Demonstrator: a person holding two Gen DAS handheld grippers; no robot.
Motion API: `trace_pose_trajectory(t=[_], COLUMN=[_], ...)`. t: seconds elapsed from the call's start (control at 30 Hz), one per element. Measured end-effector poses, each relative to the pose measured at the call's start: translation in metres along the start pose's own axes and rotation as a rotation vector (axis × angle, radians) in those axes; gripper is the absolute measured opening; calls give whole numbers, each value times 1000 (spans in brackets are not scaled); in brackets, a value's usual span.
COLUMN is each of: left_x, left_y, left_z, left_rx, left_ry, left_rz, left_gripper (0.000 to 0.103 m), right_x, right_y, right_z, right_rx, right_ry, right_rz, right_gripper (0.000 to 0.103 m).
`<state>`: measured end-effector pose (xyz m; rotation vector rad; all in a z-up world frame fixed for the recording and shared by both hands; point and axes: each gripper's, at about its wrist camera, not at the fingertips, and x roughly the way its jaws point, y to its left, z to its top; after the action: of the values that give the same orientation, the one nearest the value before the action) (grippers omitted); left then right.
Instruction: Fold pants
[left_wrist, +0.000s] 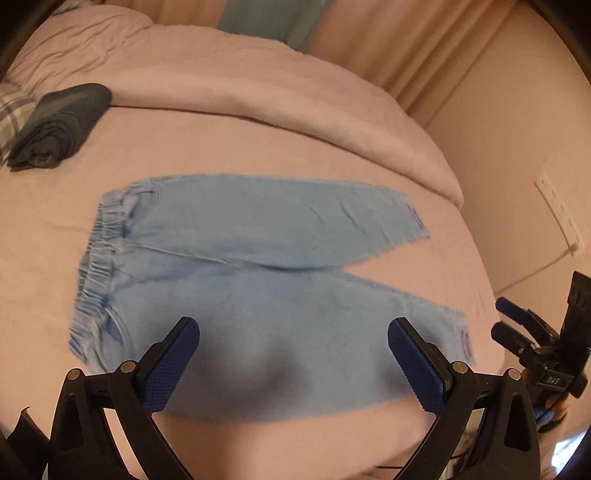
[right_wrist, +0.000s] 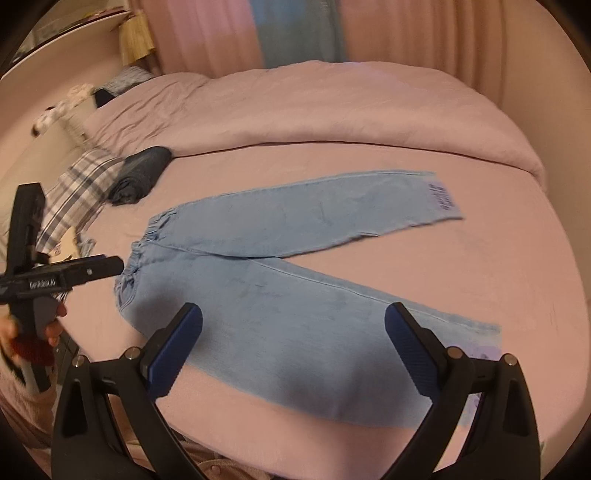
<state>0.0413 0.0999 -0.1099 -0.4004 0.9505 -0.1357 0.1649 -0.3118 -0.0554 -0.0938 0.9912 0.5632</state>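
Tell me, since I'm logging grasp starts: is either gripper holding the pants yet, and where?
Nothing is held. The left gripper and right gripper both hover open above the light blue pants, which lie flat on the bed.

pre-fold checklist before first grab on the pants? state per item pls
1. Pants flat on the bed, legs in a V: ok.
2. Left tongs open, holding nothing: ok.
3. Right tongs open, holding nothing: ok.
4. Both near-leg ends, waistband and hem, uncovered: ok.
5. Dark folded garment lies apart from the pants: ok.
6. Tongs touching the cloth yet: cannot tell.
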Motion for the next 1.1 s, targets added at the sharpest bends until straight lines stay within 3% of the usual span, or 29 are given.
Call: trace_pose_trajectory(t=[0.13,0.33,0.47,0.53,0.57,0.67,0.73,0.8,0.9,0.97,1.1], left_x=[5,16,28,32,34,42,43,40,35,31,21], left_y=[41,117,152,159,159,159,156,151,161,163,162], left_z=[1,-22,-45,-52,-55,-55,-52,-50,-55,-62,-68], left_rx=[-9,-114,-228,-268,-290,-306,-295,-292,-339,-342,-320], left_ry=[-44,-6,65,85,93,87,76,66,49,45,43], left_rz=[85,278,275,261,245,243,261,270,188,169,172], left_gripper=[102,102,102,102,102,99,83,48,34,27,26], right_x=[23,74,95,107,113,132,148,156,153,147,132], right_y=[7,18,56,78,91,114,117,115,107,108,105], right_z=[1,-28,-65,-76,-81,-93,-97,-95,-84,-82,-88], right_rx=[-80,-159,-342,-429,-475,-584,-617,-597,-502,-480,-480], right_ry=[13,177,240,275,287,312,346,332,330,335,340], right_rz=[-8,60,192,248,275,262,213,202,248,276,332], right_gripper=[99,92,85,74,73,66,47,39,11,10,10])
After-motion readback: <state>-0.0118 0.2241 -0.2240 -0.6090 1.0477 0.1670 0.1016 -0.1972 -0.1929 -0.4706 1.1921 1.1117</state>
